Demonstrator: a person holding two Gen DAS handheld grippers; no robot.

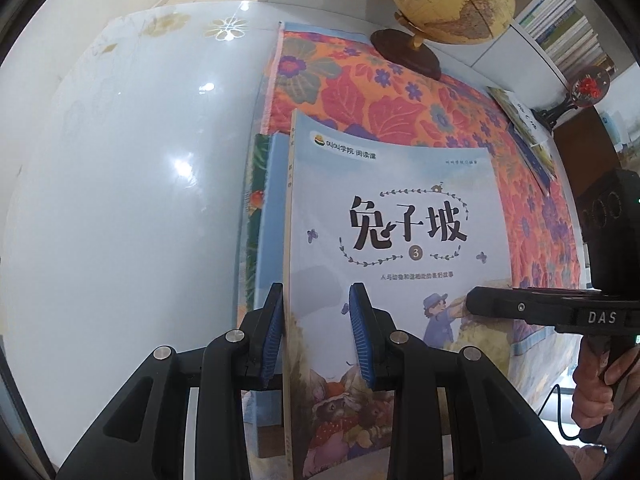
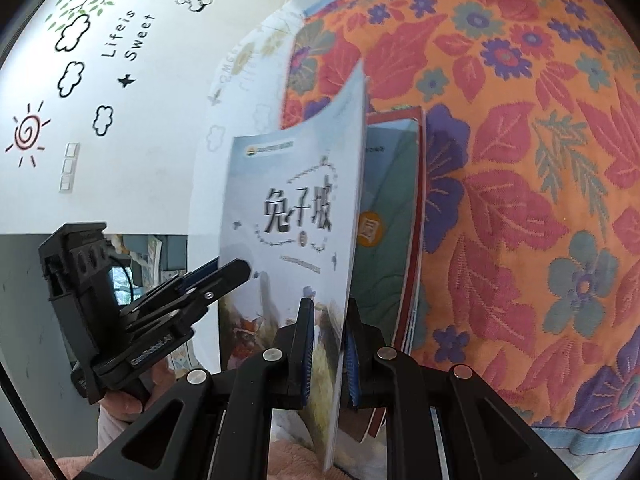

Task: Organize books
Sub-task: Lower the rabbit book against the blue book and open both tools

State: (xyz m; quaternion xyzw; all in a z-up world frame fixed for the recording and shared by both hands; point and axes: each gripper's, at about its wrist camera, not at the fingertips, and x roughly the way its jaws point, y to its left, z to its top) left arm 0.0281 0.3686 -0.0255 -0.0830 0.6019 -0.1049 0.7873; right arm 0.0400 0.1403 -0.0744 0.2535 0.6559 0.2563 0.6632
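Not far along, judging by this. The pale blue book [image 1: 396, 240] is held upright above the floral cloth [image 1: 400, 100], clamped by the right gripper [image 2: 326, 344], spine straddled loosely by the left gripper [image 1: 316, 332]. More books [image 1: 524, 136] are left near the table's far right edge.

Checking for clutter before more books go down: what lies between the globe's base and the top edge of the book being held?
Only bare floral cloth, seen in the left wrist view, lies between the globe base and the held book.

Raised book [image 1: 400, 220] above stacked books [image 2: 390, 216] on tablecloth [image 1: 400, 96]
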